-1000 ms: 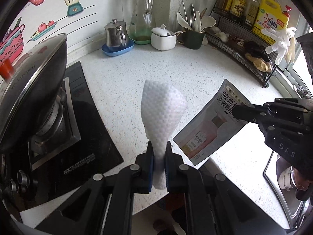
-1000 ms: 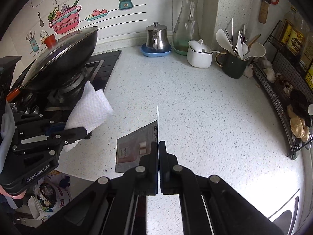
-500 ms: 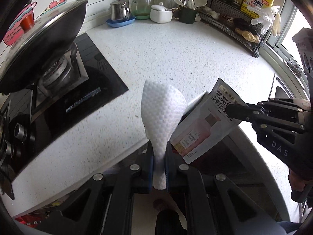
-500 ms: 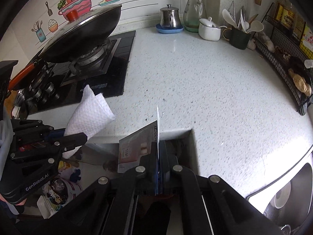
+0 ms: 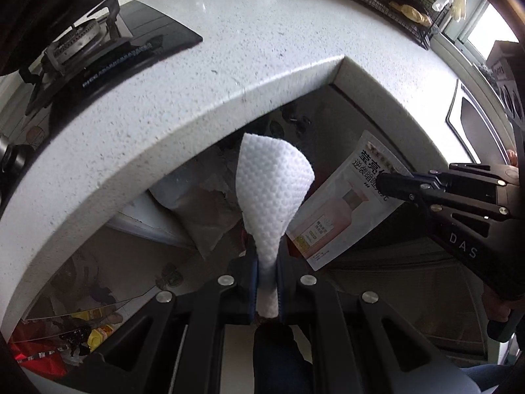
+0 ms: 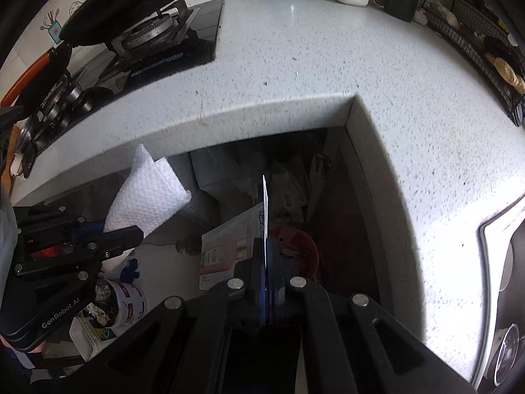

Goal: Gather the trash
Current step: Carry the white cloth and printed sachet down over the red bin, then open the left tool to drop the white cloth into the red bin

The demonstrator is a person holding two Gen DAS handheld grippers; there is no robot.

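My left gripper (image 5: 267,262) is shut on the narrow end of a white embossed paper towel (image 5: 272,190), which fans out above the fingers. To its right, my right gripper (image 5: 382,182) is shut on a flat printed sachet (image 5: 341,213). In the right wrist view the right gripper (image 6: 266,256) pinches that sachet (image 6: 229,246) edge-on, and the left gripper (image 6: 137,231) with the paper towel (image 6: 147,197) hangs at the left. Both point steeply down past the countertop's front edge (image 5: 183,111), above a red bin (image 6: 305,246) lined with a grey bag (image 6: 216,177).
The speckled white countertop (image 6: 311,59) wraps around the recess. A black gas hob (image 6: 164,42) with a wok is at the back left. A wire rack (image 5: 393,3) runs along the right, with a sink (image 6: 505,262) beyond. Tubs and packets (image 6: 124,298) clutter the floor.
Both grippers have drawn back off the countertop and sunk below its front edge, still holding the paper towel and the sachet. The bin in the recess has come into view.
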